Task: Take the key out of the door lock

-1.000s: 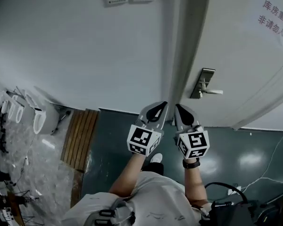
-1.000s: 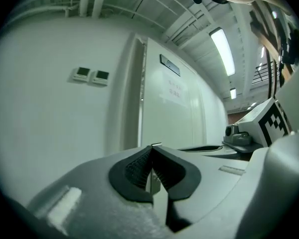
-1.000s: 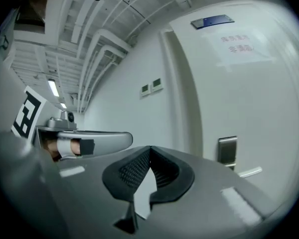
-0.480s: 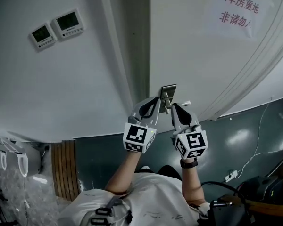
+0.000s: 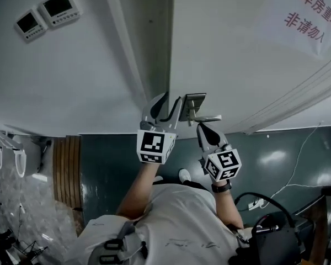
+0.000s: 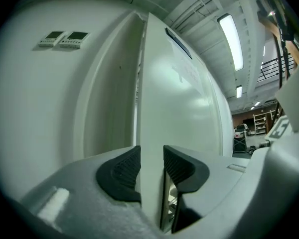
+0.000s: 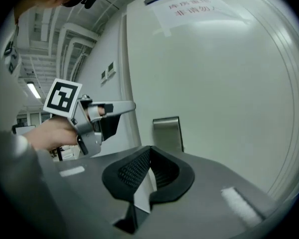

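Cannot pick out the key in any view: too small. Lock visible only as a flat rectangular brushed-metal lock plate [image 5: 194,105] at centre of the head view, slim metal lever handle [image 5: 208,117] sticking out to its right. Set into a smooth matte white door [image 5: 237,54], close to the door edge [image 6: 149,108].

Left gripper [image 5: 166,106] just left of the lock plate, contact unclear. Ribbed black pads [image 6: 122,171] spread, just been opening, astride the door edge with no visible squeeze on it.

Right gripper [image 5: 202,130] just below the lever handle, lower centre, apart from it. Its ribbed pads pressed together on nothing, lock plate straight above the tips in the right gripper view.

White paper sign [image 5: 311,15] with red print, upper right. Two boxy wall panels [image 5: 58,7], upper left. Glossy dark floor [image 5: 276,159] along the bottom.
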The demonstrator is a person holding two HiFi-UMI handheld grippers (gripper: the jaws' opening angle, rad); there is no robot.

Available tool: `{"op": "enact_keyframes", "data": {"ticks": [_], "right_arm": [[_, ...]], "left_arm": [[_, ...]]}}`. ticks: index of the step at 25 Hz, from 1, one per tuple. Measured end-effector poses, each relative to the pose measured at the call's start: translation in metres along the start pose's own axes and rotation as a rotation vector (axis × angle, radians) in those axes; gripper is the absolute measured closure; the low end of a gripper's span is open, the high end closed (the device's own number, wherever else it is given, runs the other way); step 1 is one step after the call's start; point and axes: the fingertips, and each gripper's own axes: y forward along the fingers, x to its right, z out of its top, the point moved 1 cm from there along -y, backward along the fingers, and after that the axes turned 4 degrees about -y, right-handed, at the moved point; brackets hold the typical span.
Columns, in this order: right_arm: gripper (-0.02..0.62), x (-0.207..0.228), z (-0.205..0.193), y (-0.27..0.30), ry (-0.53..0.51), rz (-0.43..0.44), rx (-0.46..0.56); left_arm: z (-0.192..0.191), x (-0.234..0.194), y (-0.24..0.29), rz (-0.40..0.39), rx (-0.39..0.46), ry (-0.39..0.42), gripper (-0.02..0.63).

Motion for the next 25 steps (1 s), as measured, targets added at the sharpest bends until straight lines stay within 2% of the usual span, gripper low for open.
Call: {"op": "enact_keyframes", "data": {"ticks": [4, 10, 15, 16, 17, 18, 21, 25], "right_arm": [[0.592, 0.014, -0.044, 0.017, 0.107, 0.074, -0.063], [0.591, 0.039, -0.114, 0.029, 0.381, 0.097, -0.149], [0.591, 0.041, -0.131, 0.051, 0.587, 0.180, -0.103], [0.529, 0.039, -0.131, 0.056, 0.616, 0.204, -0.088], [0.432, 0.037, -0.132, 0.060, 0.638, 0.220, -0.082], [0.401, 0.036, -0.133, 0.065, 0.654, 0.227, -0.082], [0.419, 0.035, -0.137, 0.076, 0.700, 0.234, -0.072], [0.475, 0.038, -0.140, 0.088, 0.837, 0.241, -0.035]], "left_arm": [[0.000, -0.016, 0.009, 0.067, 0.015, -0.011, 0.459], [-0.019, -0.018, 0.021, 0.116, -0.026, 0.002, 0.462], [-0.018, -0.018, 0.022, 0.119, -0.024, 0.004, 0.483], [-0.018, -0.018, 0.022, 0.125, -0.031, -0.002, 0.485], [-0.018, -0.017, 0.022, 0.132, -0.039, -0.008, 0.484], [-0.019, -0.017, 0.022, 0.135, -0.046, -0.016, 0.483], [-0.018, -0.017, 0.023, 0.136, -0.053, -0.030, 0.485], [-0.019, -0.018, 0.022, 0.139, -0.076, -0.009, 0.487]]}}
